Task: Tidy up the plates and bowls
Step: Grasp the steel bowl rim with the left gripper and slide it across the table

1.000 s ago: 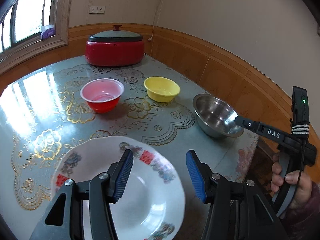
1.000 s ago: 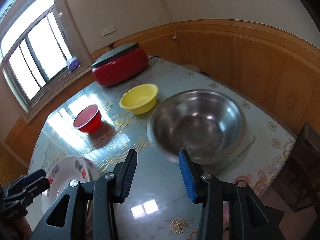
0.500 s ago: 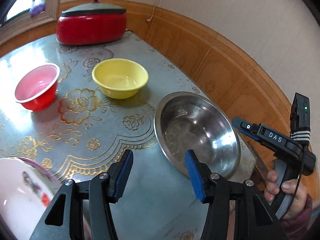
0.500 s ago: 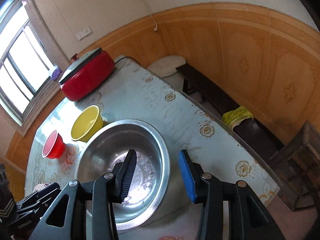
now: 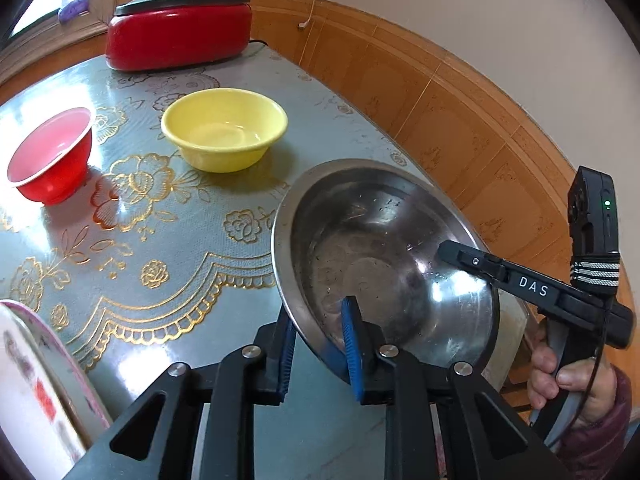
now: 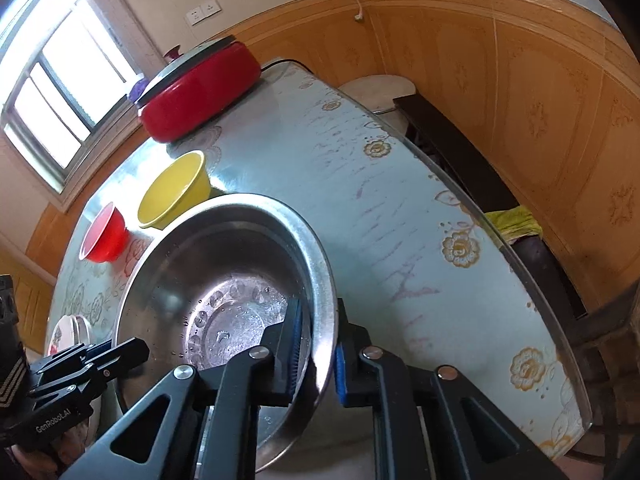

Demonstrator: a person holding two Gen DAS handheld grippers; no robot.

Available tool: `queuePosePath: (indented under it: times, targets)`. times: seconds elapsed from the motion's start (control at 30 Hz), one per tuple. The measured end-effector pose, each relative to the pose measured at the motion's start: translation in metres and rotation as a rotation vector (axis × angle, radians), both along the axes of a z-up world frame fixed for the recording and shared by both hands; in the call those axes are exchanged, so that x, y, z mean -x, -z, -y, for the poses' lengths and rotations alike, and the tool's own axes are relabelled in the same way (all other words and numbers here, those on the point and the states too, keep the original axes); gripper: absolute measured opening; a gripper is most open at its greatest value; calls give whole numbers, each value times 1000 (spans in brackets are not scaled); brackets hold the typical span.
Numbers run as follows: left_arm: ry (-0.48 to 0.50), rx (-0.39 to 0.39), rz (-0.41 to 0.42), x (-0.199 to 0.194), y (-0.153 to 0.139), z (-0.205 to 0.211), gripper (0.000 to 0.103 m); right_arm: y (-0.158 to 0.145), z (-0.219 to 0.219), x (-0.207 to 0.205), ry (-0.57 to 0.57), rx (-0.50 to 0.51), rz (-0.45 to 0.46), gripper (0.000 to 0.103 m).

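The left hand-held gripper is clamped on the near rim of the steel bowl; one blue pad sits inside the wall, the other outside, with the rim between them. The right hand-held gripper is clamped on the same bowl at its opposite rim, likewise one pad inside and one outside; in the left view its dark finger reaches over the bowl's far right edge, with the person's hand on the grip below. The bowl is tilted, its left edge raised toward the camera in the left view; whether its base touches the counter cannot be told.

The bowl sits close to the counter's right edge; beyond that edge lie a dark bench and the wooden wall panel, so room on that side is tight. To the left the flowered cloth lies bare between the dishes. The yellow bowl stands just beyond the steel bowl, apart from it; the red bowl stands further left, well apart from both. A red cooker with a grey lid stands at the far end, near the window. A patterned plate shows at the lower left of the left view, its rim near the left gripper's frame; it is blurred there.
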State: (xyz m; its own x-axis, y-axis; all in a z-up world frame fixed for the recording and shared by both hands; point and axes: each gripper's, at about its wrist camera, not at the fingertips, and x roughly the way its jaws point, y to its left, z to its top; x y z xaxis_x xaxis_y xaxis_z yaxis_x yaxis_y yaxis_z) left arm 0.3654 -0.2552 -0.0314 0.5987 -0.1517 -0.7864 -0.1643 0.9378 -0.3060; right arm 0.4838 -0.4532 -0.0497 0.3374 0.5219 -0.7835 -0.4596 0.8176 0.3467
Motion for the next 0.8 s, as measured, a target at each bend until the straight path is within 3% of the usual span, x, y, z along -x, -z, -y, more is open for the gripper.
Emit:
queuePosePath:
  times: [0.23,0.43,0.8]
  targets:
    - [-10,-74,20,37,-15,-5,26,-7,-21,11,-115,-7,0,12]
    - [-33,-95,-33,63,-8,-8,30,-3,-39,23,-209,-3,-24,12]
    - [-64,-113,-79,77,-4,-5,40,8,-56,29,-260,6,-57,12]
